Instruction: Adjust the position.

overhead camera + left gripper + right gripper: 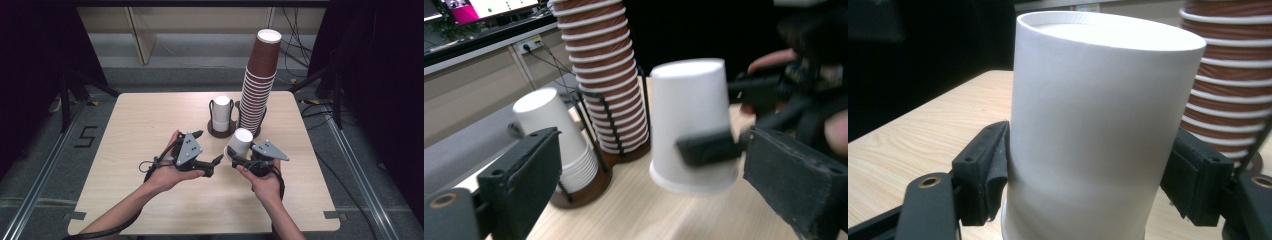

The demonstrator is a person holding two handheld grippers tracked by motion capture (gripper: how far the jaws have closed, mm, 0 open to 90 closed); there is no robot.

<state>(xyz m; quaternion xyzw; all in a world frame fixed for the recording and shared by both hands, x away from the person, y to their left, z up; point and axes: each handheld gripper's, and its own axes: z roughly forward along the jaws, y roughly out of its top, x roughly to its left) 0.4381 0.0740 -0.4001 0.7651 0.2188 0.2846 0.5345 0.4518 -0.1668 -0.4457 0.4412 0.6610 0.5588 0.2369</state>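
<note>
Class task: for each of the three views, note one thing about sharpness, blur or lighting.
High view: evenly lit pale wooden table, dark surroundings, everything fairly sharp. Left gripper view: the upside-down white paper cup and the right gripper holding it are motion-blurred; the tall stack of brown paper cups is softer too. Right gripper view: the cup is brightly lit, shaded low down; the background is dark.

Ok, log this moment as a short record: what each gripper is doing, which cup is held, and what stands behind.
right gripper: shut on the white upside-down paper cup, jaws pressing its two sides
left gripper: open, nothing between its jaws
held cup state: inverted, wide rim down, beside the holder
dark two-slot cup holder: on the light wooden table
short stack of white cups: left slot
tall stack of brown paper cups: right slot
</note>
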